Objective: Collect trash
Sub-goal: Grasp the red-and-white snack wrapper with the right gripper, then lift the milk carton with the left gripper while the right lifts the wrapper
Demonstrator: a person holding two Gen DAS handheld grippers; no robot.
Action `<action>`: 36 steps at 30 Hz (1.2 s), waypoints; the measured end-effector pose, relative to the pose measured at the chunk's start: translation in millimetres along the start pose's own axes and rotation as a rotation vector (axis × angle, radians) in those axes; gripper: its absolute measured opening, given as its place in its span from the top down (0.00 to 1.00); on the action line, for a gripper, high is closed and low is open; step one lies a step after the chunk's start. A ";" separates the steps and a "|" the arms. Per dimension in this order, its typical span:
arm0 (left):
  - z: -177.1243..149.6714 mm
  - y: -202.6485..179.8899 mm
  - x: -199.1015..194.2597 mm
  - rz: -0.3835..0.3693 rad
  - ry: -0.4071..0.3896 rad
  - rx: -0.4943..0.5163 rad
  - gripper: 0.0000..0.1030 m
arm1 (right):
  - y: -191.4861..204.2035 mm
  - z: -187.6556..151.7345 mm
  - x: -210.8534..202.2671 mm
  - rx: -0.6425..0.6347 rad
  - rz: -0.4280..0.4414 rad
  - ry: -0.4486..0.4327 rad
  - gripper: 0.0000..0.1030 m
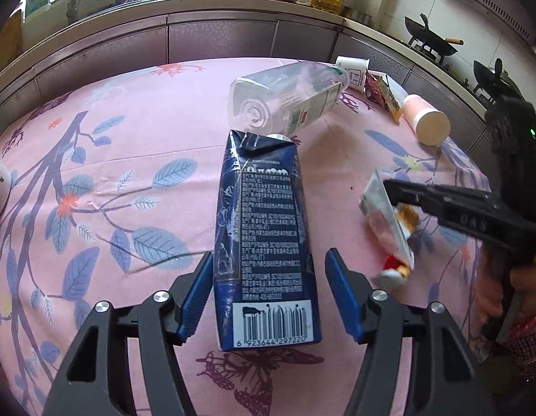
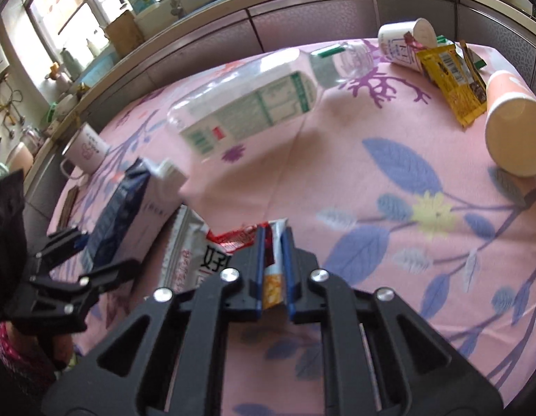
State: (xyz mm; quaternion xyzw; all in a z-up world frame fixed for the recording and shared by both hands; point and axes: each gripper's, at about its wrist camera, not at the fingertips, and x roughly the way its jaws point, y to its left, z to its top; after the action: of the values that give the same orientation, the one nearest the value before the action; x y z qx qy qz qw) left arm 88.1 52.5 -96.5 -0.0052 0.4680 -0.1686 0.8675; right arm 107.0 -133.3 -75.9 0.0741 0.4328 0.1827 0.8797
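Pink floral desk (image 1: 94,145): left hand-held gripper (image 1: 268,298) straddles the blue carton (image 1: 264,242), pads wide, not pressing. Right hand-held gripper (image 2: 273,242) pinches the snack wrapper (image 2: 198,260) beside it.

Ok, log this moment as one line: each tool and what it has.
left tool: open around blue carton, pads apart | right tool: shut on snack wrapper | table: pink floral cloth

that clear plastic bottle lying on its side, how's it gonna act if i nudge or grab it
The clear bottle looks empty, so it is probably light and will skid easily on the tablecloth. Lying on its side, it may roll, though its squarish body could check that. Its thin walls would likely flex and crackle under the jaws, so grip gently near the stiffer neck.
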 end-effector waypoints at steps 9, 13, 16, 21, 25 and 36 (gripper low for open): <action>0.5 0.8 -5.3 0.003 -0.013 0.008 0.40 | 1.0 -41.4 -51.7 0.103 0.035 -0.167 0.26; 7.1 -1.3 -5.6 0.009 -0.020 0.019 0.40 | 10.4 -44.4 -51.5 0.053 0.013 -0.149 0.32; 9.8 -3.0 -2.9 0.024 -0.018 0.029 0.40 | 14.6 -47.2 -40.2 0.045 0.028 -0.099 0.40; 7.9 -3.0 1.9 0.038 -0.009 0.031 0.40 | 11.1 -50.8 -28.4 0.090 0.038 -0.067 0.46; 5.0 -2.5 6.8 0.054 0.002 0.033 0.40 | 12.6 -49.4 -27.2 0.093 0.039 -0.062 0.51; 3.2 -2.6 9.0 0.046 0.001 0.024 0.40 | 14.3 -48.9 -22.4 0.095 0.046 -0.046 0.94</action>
State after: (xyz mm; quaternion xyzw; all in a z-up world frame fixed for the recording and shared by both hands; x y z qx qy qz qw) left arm 94.5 46.9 -101.5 0.0158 0.4666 -0.1543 0.8708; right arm 52.2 -130.1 -85.3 0.1299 0.4187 0.1805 0.8805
